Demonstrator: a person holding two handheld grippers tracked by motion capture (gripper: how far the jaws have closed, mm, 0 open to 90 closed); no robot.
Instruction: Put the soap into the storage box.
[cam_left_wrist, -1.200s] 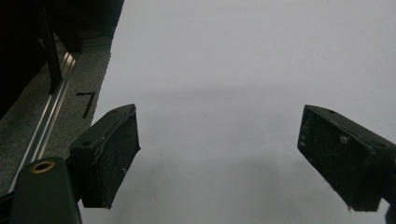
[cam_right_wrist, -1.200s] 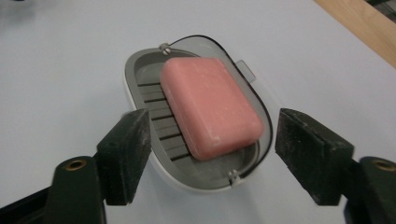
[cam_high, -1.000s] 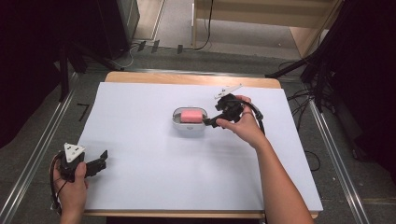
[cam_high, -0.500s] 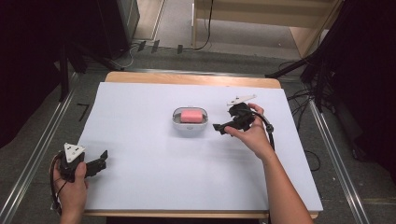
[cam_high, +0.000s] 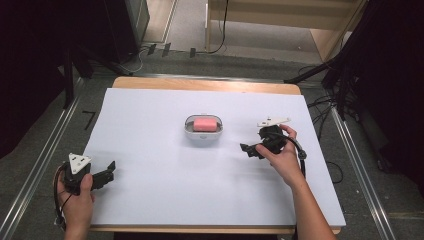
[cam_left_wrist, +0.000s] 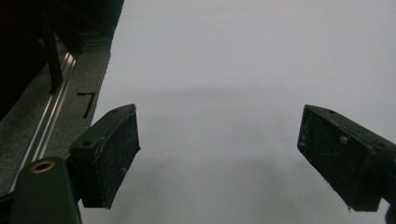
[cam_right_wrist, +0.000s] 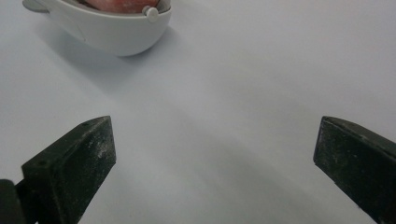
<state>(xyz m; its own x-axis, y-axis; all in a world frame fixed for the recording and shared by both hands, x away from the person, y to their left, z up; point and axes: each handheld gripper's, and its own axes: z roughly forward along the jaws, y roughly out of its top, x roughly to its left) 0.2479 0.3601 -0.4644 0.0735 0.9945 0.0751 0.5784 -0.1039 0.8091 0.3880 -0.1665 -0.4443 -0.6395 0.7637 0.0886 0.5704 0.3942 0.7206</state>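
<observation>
A white oval dish (cam_high: 203, 136) holding a pink block (cam_high: 203, 124) sits near the middle of the white table top (cam_high: 165, 200). My right gripper (cam_high: 248, 150) hovers to the right of the dish, a short way off, jaws open and empty; in the right gripper view the dish (cam_right_wrist: 112, 32) lies at the upper left beyond my open right gripper (cam_right_wrist: 215, 163). My left gripper (cam_high: 107, 171) rests at the table's near left corner, open and empty. The left gripper view has my left gripper (cam_left_wrist: 219, 158) over bare white surface.
A grey floor with metal rails (cam_high: 47, 160) flanks the table on both sides. A black mark (cam_left_wrist: 88, 100) shows on the floor by the left edge. Cables (cam_high: 320, 107) lie off the right side. Wooden furniture (cam_high: 280, 20) stands behind the table.
My right gripper has drawn back from the dish, moving right and toward the near edge. The pink block stays in the dish. The left gripper has not moved.
</observation>
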